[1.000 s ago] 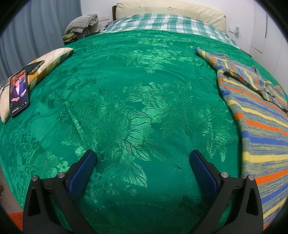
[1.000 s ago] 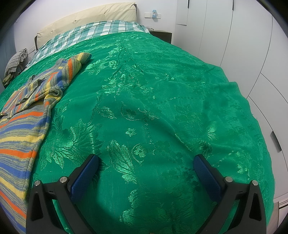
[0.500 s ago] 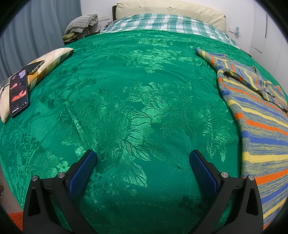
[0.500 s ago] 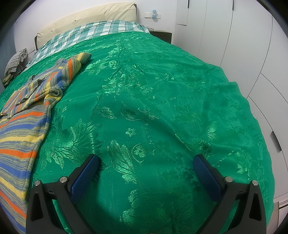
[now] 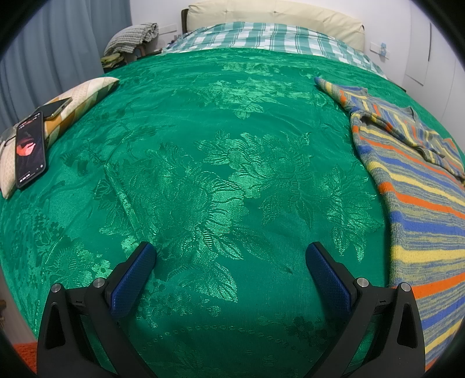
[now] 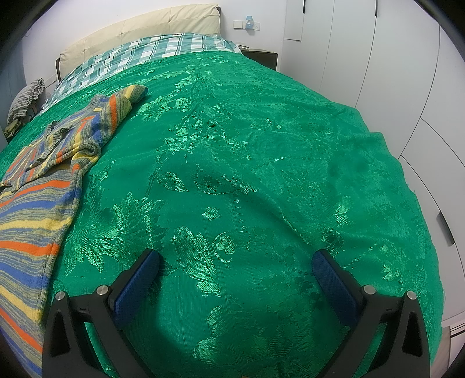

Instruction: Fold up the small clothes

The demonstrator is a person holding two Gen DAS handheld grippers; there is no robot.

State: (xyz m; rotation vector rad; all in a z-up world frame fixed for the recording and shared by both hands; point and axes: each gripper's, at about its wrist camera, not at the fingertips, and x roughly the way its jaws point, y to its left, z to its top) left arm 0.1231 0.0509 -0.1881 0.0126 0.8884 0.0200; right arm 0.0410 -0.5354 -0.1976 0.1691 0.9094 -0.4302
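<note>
A striped knit garment (image 5: 421,203) in blue, orange, yellow and grey lies spread flat on the green bedspread (image 5: 218,174). It is at the right edge of the left wrist view and at the left edge of the right wrist view (image 6: 37,209), with a sleeve reaching toward the pillows. My left gripper (image 5: 231,256) is open and empty, above bare bedspread left of the garment. My right gripper (image 6: 235,261) is open and empty, above bare bedspread (image 6: 261,174) right of the garment.
A lit phone (image 5: 30,152) lies on a striped cushion (image 5: 75,101) at the bed's left edge. Checked bedding (image 5: 267,36) and a cream headboard (image 5: 273,13) are at the far end. White wardrobe doors (image 6: 392,72) stand beside the bed's right edge.
Only the picture on the phone screen has changed. Both grippers and the garment have stayed still.
</note>
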